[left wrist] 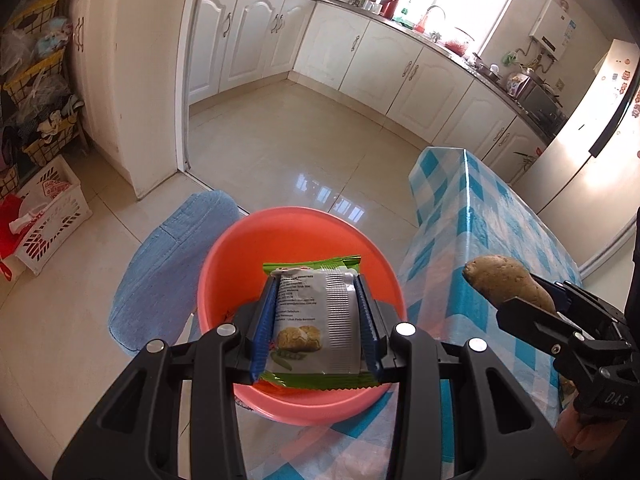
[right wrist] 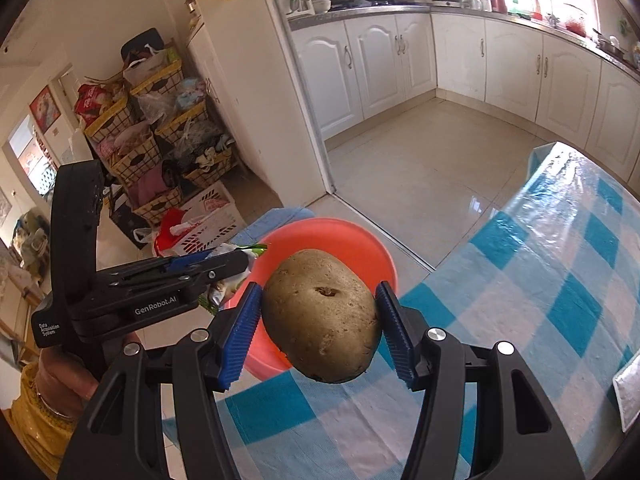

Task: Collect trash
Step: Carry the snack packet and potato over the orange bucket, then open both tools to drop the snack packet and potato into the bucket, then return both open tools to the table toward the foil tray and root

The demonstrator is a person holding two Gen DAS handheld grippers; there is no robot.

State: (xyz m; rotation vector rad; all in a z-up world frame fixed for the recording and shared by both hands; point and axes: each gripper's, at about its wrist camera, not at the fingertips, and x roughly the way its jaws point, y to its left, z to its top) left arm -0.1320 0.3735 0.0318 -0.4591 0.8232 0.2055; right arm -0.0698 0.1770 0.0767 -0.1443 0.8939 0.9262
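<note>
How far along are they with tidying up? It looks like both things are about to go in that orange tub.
Picking up looks done: the left hand-held gripper is clamped on a snack wrapper above the orange basin, and the right hand-held gripper holds a potato near the basin's rim. The basin looks empty where visible, so both drops are left. A flat packet at the checked tablecloth's edge may remain too.

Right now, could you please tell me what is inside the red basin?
The basin shows only bare red wall; the wrapper held in the left gripper hides its bottom.
</note>
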